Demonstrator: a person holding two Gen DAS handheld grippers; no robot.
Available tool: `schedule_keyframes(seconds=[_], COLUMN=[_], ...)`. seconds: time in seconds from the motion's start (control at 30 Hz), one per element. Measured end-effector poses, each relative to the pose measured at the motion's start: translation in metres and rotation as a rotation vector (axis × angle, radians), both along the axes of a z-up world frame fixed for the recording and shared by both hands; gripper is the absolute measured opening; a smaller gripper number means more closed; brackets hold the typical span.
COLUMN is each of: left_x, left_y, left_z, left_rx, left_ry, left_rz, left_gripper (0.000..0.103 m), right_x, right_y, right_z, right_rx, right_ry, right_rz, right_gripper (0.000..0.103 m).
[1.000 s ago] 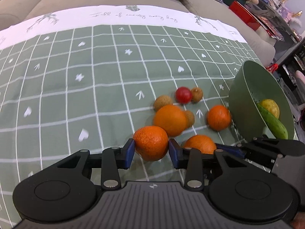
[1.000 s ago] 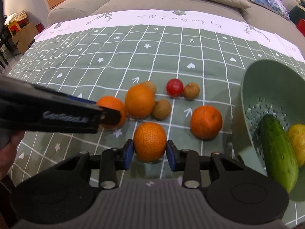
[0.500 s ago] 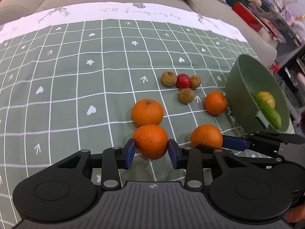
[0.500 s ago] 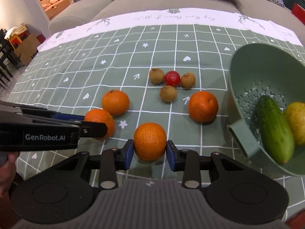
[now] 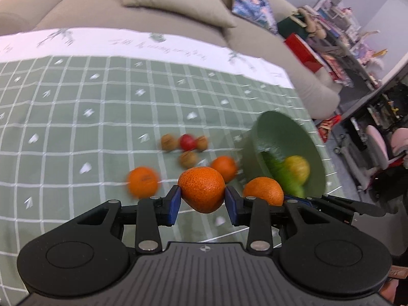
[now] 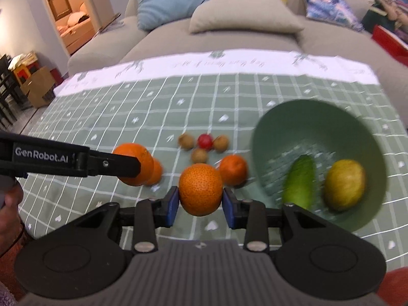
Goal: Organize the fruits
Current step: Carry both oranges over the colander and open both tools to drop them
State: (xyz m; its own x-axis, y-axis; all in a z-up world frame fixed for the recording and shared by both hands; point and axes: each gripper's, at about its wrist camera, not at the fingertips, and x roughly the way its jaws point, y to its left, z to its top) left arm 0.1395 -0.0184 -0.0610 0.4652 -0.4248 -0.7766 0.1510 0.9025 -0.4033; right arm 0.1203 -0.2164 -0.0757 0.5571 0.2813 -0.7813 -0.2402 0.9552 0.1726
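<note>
Two blue pads of the left gripper clamp an orange above the green checked tablecloth in the left wrist view, with the green colander at the cloth's right edge holding a cucumber. From the right wrist, the right gripper likewise pinches a second orange, lifted off the cloth beside the colander.

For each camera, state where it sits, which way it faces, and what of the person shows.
Left wrist: rides the left claw, facing down-forward over its orange toward the green bowl; right claw at lower right.
Right wrist: rides the right claw, same heading; left claw and a hand at left.
Shared: bowl, red fruit, sofa.
</note>
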Motion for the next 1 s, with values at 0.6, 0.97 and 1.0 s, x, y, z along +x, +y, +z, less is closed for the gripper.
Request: schedule_keyframes(seconds=[0.6,0.97,1.0], left_x=[0.073,0.112,0.113], left_y=[-0.136,-0.164,-0.164], left_z=[0.011,-0.026,-0.028], left_rx=[0.073,0.152,0.156], left_ry=[-0.002,0.104,0.109], left_rz=[-0.241,-0.268,-0.266], left_gripper=[0.041,0.041,0.041], right_x=[0.041,0.094,0.098], right_y=[-0.111,-0.127,-0.126], right_z=[0.006,-0.026,-0.029], right_rx=[-0.100,-0.123,-0.128], right_ry=[-0.010,0.058,0.066], right_rz=[-0.209,-0.154,-0.142], right_gripper=[0.033,0.033,0.033])
